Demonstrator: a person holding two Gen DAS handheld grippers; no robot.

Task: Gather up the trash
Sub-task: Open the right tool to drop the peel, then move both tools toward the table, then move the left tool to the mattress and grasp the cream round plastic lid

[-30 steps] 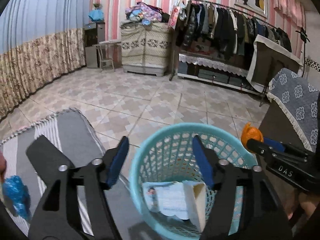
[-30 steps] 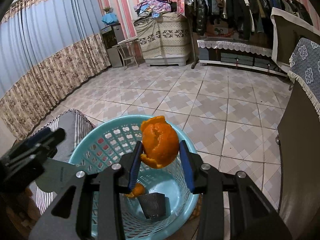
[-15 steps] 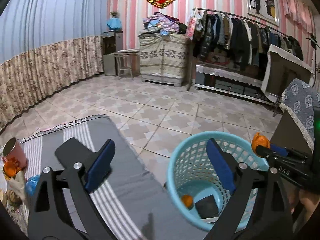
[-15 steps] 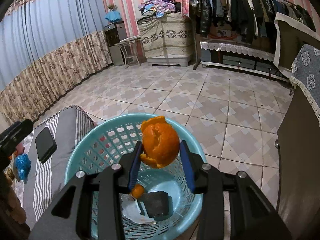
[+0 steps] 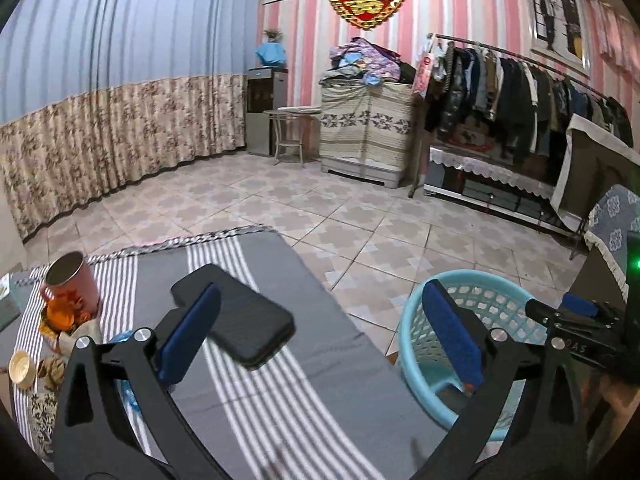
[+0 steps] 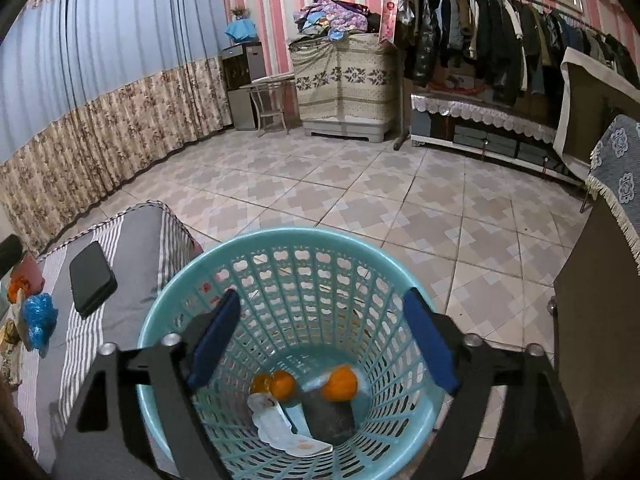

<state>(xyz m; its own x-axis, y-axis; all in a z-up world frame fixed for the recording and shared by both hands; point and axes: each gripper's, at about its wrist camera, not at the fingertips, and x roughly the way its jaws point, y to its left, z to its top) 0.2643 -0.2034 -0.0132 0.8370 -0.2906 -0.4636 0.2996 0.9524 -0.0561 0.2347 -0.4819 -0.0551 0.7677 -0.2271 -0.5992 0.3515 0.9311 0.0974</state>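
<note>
Right gripper [image 6: 320, 340] jaws wide, empty, over basket [image 6: 208, 264]. Left gripper [image 5: 320, 340] wide, empty. Next: fetch blue wrapper [image 6: 38, 320] beside phone [image 6: 92, 280].

The left wrist view looks forward and slightly down over the striped cloth [image 5: 280, 392], close above it, with the teal basket [image 5: 416, 344] at lower right. The right wrist view sits right over that basket [image 6: 168, 312], peering steeply into it (cloth at far left). Both share the basket, the black phone [image 5: 240, 324] [image 6: 92, 280] and the clothes rack [image 5: 520, 92] [image 6: 500, 28] along the back wall.
</note>
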